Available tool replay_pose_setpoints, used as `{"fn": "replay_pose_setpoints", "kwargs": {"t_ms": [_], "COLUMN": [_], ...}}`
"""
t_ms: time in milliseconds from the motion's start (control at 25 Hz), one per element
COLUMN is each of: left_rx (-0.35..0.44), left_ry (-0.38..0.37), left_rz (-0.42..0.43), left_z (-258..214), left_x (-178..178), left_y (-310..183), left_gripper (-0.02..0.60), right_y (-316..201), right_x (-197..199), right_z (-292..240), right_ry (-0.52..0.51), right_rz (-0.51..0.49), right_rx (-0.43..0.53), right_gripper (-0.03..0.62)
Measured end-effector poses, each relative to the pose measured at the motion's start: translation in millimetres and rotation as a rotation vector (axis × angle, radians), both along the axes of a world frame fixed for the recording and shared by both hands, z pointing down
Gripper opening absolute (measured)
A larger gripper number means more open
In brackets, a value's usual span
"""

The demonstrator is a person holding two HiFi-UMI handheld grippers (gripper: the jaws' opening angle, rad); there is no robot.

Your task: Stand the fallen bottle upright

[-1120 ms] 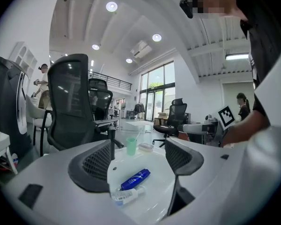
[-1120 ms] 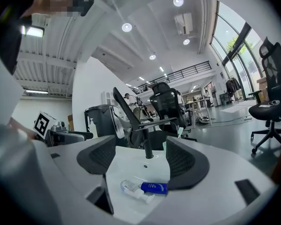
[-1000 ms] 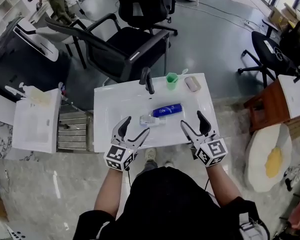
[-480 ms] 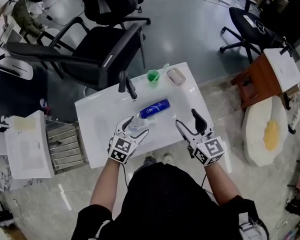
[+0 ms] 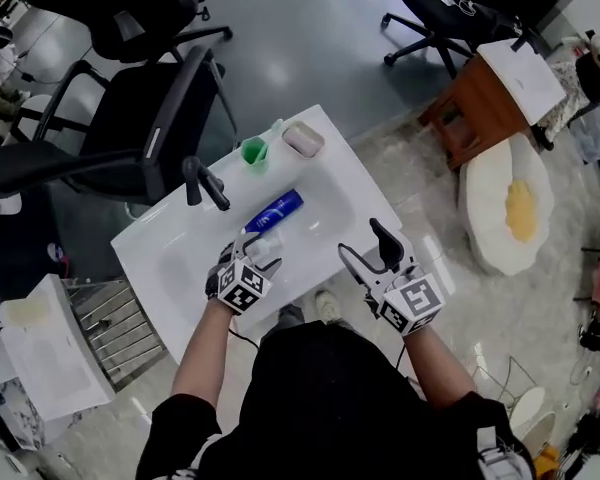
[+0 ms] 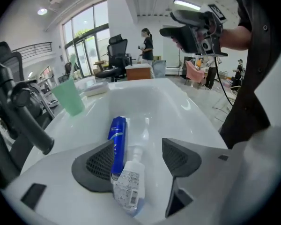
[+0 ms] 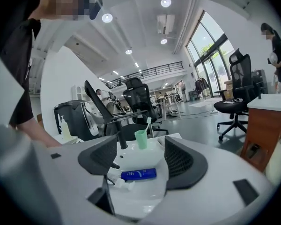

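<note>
At twelve o'clock my left gripper (image 6: 138, 153) is closing, unclenched, around the clear bottle (image 6: 129, 186); I'd pinch mid-body, excluding the blue bottle (image 6: 117, 137).

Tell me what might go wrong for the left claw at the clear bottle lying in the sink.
1. The left claw is closing with the clear bottle off-centre, close to one pad, so the bottle may twist or slip out.
2. The blue bottle lies right alongside, and the nearer pad could catch or shove it.
3. The sink looks glossy and sloped, so the bottle might slide once stood up.
</note>
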State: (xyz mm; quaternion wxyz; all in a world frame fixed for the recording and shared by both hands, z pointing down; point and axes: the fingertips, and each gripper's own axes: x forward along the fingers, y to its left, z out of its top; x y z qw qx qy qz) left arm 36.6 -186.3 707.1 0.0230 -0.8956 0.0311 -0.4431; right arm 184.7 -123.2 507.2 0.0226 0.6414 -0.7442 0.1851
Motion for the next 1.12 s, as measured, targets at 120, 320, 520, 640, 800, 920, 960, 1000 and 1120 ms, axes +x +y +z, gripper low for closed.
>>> {"fn": "replay_pose_setpoints", "kwargs": {"t_ms": [120, 320, 520, 640, 800, 920, 960, 1000, 1120], "left_rx": [-0.033, -0.078, -0.094, -0.105, -0.173, -0.214, -0.228, -0.242, -0.266], "left_ry": [-0.067, -0.216, -0.306, -0.370, -0.426, -0.458, -0.468, -0.479, -0.511], "left_rz": [0.068, 0.174, 0.248, 0.270, 0.290, 0.324, 0.334, 0.343, 0.359], "left_z": [22, 58, 81, 94, 104, 105, 106, 107, 108], "left_x": [10, 12, 13, 10, 7, 10, 12, 13, 13], "left_y": [2, 4, 6, 2, 7, 8, 9, 11, 12], "left_gripper": [0.313, 0.298, 0.269, 0.249, 0.229, 0.225, 0.219, 0.214, 0.210], "right_y": [11, 33, 50, 54, 59, 58, 57, 55, 46], "right_x": [11, 29, 42, 44, 46, 48, 48, 47, 40], "right_z": [2, 5, 12, 16, 14, 11, 10, 10, 9], "right_ry": [0.004, 0.013, 0.008, 0.016, 0.015, 0.021, 0.026, 0.029, 0.034], "right_rz": [0.055, 0.151, 0.233, 0.249, 0.286, 0.294, 0.291, 0.286, 0.261], "right_rx": [-0.016, -0.044, -0.076, -0.081, -0.089, -0.087, -0.088, -0.088, -0.089], "right_gripper": [0.328, 0.322, 0.318, 0.316, 0.295, 0.293, 0.293, 0.293, 0.293]}}
